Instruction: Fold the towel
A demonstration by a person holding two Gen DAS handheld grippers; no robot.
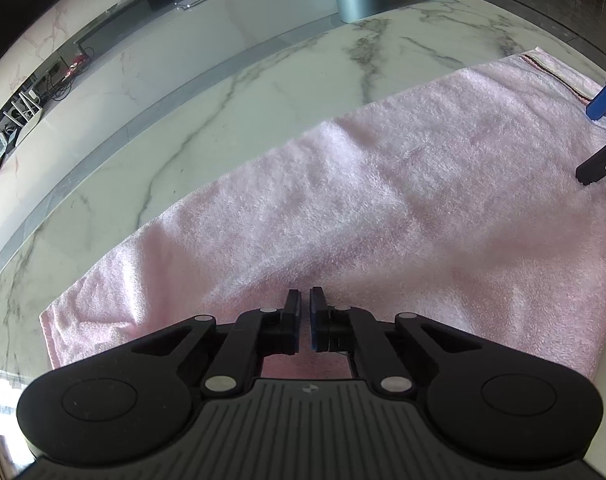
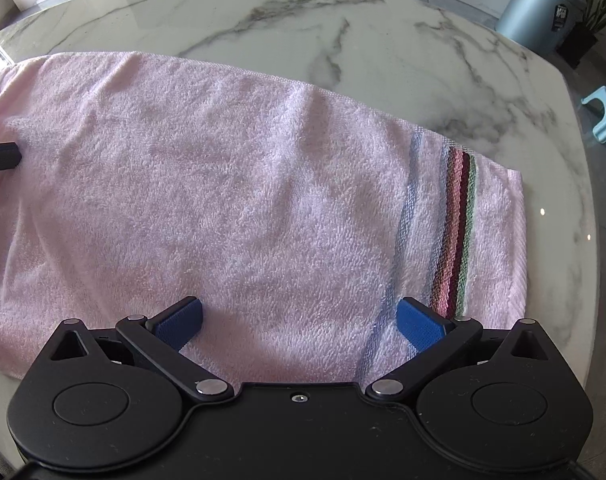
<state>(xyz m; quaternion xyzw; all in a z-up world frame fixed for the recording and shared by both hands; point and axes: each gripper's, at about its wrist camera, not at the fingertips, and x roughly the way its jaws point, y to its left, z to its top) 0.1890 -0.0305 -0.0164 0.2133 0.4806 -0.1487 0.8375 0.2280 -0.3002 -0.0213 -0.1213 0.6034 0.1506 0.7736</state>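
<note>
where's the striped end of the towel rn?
In the right wrist view the striped band runs across the pink towel at its right end, just beyond the open right gripper, on the marble table.

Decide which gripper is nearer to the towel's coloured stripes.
Right. The right gripper hangs open over the towel beside the stripes; the left gripper sits shut near the opposite, plain end.

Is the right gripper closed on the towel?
No: the right gripper stands wide open over the towel, blue pads apart.
</note>
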